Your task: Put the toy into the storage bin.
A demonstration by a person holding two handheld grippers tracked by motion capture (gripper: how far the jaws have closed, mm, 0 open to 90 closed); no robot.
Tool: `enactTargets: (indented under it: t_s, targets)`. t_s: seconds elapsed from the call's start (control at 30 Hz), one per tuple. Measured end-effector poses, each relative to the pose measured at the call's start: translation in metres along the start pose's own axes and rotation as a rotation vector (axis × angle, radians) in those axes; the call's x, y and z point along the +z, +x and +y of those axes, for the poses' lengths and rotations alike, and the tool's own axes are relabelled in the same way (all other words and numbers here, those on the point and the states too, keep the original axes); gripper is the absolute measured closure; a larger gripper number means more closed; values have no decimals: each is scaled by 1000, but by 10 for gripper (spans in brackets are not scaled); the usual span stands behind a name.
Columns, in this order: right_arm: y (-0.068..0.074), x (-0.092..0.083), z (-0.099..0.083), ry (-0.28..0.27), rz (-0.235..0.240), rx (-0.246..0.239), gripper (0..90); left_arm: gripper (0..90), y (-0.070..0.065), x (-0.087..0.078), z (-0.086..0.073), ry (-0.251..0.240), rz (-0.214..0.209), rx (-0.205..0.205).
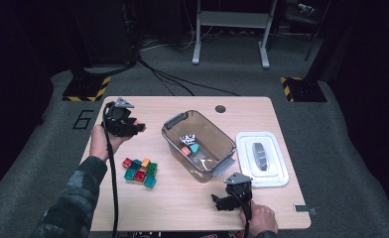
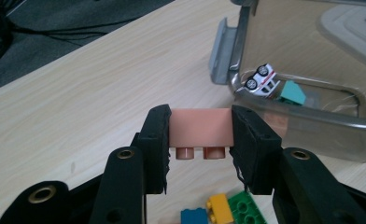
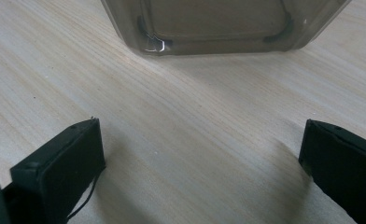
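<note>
A lab or recording studio is indicated. A light wooden table (image 1: 182,198) is set on grey carpet (image 1: 341,148) against a dark surround. Yellow-and-black hazard-taped stand bases (image 1: 86,89) are placed behind it, cables (image 1: 182,82) are run across the floor, and a metal frame (image 1: 230,34) is seen beyond.

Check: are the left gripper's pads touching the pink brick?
Touching. The left gripper view shows the left gripper with both pads pressed against the pink brick's ends.

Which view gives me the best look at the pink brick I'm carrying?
The left gripper view: the pink brick sits up close, clamped between the left gripper's fingers, studs facing the camera. In the high view it's a small pale speck at the gripper's tip.
</note>
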State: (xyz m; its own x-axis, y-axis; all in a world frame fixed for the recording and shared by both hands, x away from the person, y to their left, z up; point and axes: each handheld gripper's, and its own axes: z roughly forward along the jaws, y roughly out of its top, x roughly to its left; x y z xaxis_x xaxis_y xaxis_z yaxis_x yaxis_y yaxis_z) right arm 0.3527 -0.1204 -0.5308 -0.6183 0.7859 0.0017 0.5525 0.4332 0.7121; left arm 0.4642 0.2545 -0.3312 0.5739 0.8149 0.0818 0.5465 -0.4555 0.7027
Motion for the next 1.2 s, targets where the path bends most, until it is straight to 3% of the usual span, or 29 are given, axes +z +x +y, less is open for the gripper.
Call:
enactTargets:
  t_s: [0.3,0.5,0.83,1.2]
  targets:
    - [-1,0,0,2,5,-9,0,591,-30,13,30,-13,-40,59]
    - [-1,0,0,2,4,-9,0,590,-48,29,41,4,-68,87]
    - [0,0,0,3,4,-6,0,590,-64,64,35,69,-114,94]
    - [-1,0,0,2,4,-10,0,588,-62,78,27,130,-111,94]
